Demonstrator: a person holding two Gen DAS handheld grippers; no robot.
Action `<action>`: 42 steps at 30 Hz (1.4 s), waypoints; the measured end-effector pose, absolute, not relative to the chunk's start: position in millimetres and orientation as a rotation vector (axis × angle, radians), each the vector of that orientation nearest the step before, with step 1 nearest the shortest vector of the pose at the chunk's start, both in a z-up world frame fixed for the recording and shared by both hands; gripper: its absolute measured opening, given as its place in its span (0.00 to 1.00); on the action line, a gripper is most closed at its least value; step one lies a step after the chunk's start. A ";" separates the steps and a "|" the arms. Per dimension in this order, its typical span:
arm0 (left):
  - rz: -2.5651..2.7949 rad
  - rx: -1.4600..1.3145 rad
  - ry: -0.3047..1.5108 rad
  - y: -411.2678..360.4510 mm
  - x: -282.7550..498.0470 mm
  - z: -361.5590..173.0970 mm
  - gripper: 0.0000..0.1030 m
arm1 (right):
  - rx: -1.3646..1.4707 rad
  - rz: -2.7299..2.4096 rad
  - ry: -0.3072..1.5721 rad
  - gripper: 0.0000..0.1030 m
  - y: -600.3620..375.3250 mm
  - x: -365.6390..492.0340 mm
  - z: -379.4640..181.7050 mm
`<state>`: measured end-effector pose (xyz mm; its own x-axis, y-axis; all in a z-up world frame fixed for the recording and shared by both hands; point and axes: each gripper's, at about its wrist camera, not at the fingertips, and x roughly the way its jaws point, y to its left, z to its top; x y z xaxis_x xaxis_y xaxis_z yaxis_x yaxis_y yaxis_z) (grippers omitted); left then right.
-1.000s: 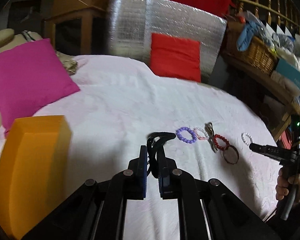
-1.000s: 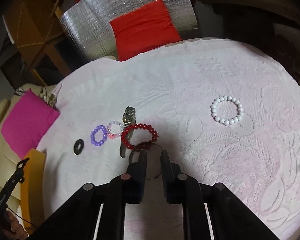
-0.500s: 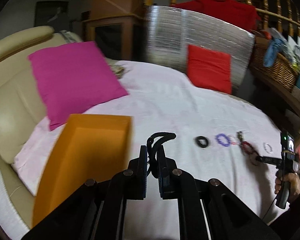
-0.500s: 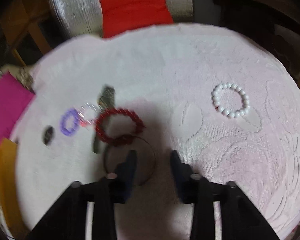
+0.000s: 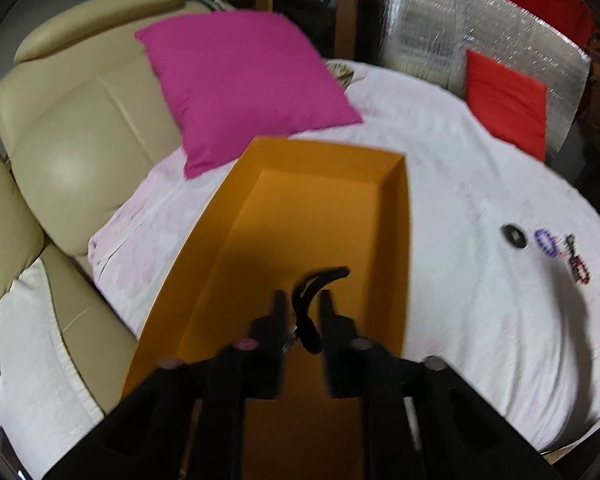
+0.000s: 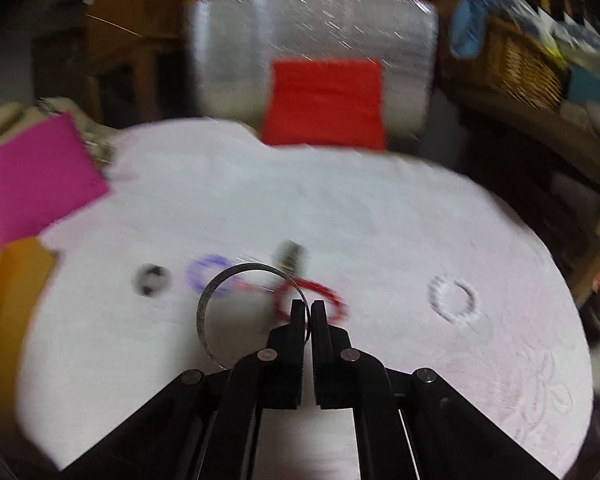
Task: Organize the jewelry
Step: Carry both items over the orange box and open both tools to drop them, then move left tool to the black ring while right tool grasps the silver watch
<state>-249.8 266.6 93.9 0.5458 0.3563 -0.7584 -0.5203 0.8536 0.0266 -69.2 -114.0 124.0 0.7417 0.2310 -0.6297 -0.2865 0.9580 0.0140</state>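
Observation:
My left gripper (image 5: 302,300) hangs over the open orange box (image 5: 396,216). Its jaws stand apart, and a black band (image 5: 312,304) sits loose between them. My right gripper (image 6: 309,307) is shut on a thin metal bangle (image 6: 220,280) and holds it above the white cloth (image 6: 340,208). On the cloth lie a black ring (image 6: 151,280), a purple bead bracelet (image 6: 206,276), a red bead bracelet (image 6: 324,292), a watch (image 6: 290,254) and a white bead bracelet (image 6: 454,300). The same row shows at the right of the left wrist view (image 5: 546,242).
A magenta cushion (image 5: 240,84) leans on a beige leather seat (image 5: 80,140) left of the box. A red cushion (image 6: 324,100) and a silver foil panel (image 6: 312,32) stand at the back. A wicker basket (image 6: 512,64) sits on a shelf at the right.
My left gripper swung left over the orange box and its jaws parted around the black band. My right gripper opened, closed on the metal bangle and lifted it off the cloth.

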 end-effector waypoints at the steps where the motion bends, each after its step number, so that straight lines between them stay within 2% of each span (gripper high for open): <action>1: 0.535 -0.211 0.845 267.8 -251.0 92.4 0.40 | -0.087 0.330 0.673 0.03 -100.4 -74.9 129.0; 2: 0.548 -0.216 0.838 269.8 -255.3 91.6 0.48 | -0.090 0.382 0.671 0.03 -82.3 -81.6 134.2; 3: 0.561 -0.223 0.833 273.6 -259.7 91.2 0.50 | -0.095 0.447 0.678 0.03 -61.0 -87.7 139.3; 11: 0.641 -0.273 0.802 306.6 -292.8 99.3 0.54 | -0.090 0.872 0.842 0.04 125.3 -120.7 147.9; 16: 0.658 -0.281 0.808 314.8 -307.7 97.8 0.54 | -0.140 0.942 0.879 0.12 199.3 -133.6 141.9; 19: 0.652 -0.270 0.815 312.7 -309.2 97.7 0.55 | -0.142 0.929 0.904 0.24 205.2 -133.5 140.4; 20: 0.646 -0.266 0.814 311.2 -308.5 98.4 0.55 | -0.117 0.929 0.905 0.34 199.1 -130.9 139.9; 21: 0.646 -0.263 0.812 309.3 -307.9 99.3 0.55 | -0.093 0.926 0.907 0.49 195.0 -126.5 139.7; 22: 0.645 -0.257 0.809 307.1 -305.5 100.9 0.55 | -0.073 0.919 0.905 0.56 179.4 -120.6 141.0; 23: 0.640 -0.254 0.806 304.4 -303.3 102.6 0.55 | -0.044 0.893 0.886 0.59 163.5 -116.4 143.0; 28: 0.569 -0.203 0.779 276.3 -282.9 116.5 0.56 | 0.014 0.760 0.854 0.59 78.2 -89.0 147.6; 32: 0.489 -0.150 0.740 237.2 -261.3 131.0 0.68 | 0.115 0.639 0.859 0.59 -16.2 -67.1 146.8; 39: 0.311 -0.026 0.729 156.0 -204.2 142.1 0.68 | 0.363 0.453 0.860 0.57 -177.8 -40.5 133.5; 42: 0.222 -0.009 0.729 121.0 -169.1 138.7 0.68 | 0.418 0.407 0.869 0.52 -218.7 -35.4 123.9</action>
<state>-169.1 121.0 138.7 0.7231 0.1984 -0.6617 -0.2044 0.9764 0.0694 -35.4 -218.7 123.9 0.5801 0.5020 -0.6415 -0.1704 0.8449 0.5071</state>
